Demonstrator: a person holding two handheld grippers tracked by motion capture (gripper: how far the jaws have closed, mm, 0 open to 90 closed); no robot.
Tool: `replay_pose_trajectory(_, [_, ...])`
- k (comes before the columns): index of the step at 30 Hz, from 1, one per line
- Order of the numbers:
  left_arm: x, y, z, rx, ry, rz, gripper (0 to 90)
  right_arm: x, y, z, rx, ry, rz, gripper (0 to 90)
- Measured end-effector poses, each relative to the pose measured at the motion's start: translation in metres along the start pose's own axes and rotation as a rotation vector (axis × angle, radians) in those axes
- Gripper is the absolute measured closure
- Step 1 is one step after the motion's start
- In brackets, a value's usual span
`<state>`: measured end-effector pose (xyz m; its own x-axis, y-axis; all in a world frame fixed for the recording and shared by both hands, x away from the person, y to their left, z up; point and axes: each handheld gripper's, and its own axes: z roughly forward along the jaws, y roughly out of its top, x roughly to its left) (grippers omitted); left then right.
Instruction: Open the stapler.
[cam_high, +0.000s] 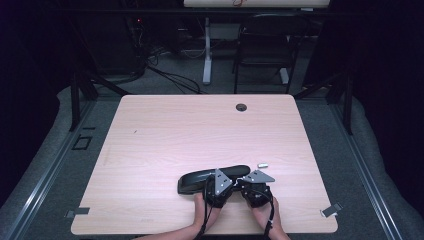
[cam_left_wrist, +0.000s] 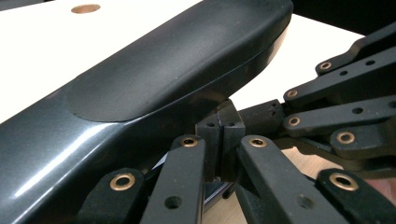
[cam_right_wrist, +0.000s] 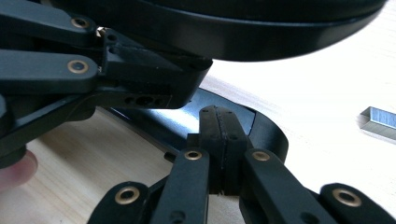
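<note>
High view: your left tongs (cam_high: 227, 186) and right tongs (cam_high: 248, 186), both closed empty, crowd the stapler (cam_high: 212, 178); nudging it could skid it across the tabletop (cam_high: 175, 130).

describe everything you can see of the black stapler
The black stapler is long, glossy dark plastic, with a rounded top arm raised at an angle above its flat base. It lies near the table's front edge. The shut left gripper and right gripper both sit in the gap under its raised arm.
</note>
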<state>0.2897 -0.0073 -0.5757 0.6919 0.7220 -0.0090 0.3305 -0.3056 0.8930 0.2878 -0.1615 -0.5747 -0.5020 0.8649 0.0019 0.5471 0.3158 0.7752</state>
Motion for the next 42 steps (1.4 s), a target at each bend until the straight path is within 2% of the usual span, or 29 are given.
replay_pose_trajectory(6, [0.001,0.002,-0.001,-0.012,-0.008,-0.001,90.0,-0.002,-0.002,0.0,-0.012,0.013,0.014,90.0])
replay_pose_trajectory(10, [0.001,0.003,-0.001,-0.022,-0.007,0.019,90.0,-0.003,-0.002,0.0,-0.01,0.018,0.016,90.0])
replay_pose_trajectory(23, [0.005,0.008,-0.008,-0.025,-0.016,-0.008,90.0,0.001,-0.002,0.0,-0.015,0.004,0.014,90.0])
replay_pose_trajectory(42, [0.01,0.017,-0.018,-0.06,-0.026,0.001,90.0,0.001,-0.001,0.0,-0.013,0.006,0.012,90.0])
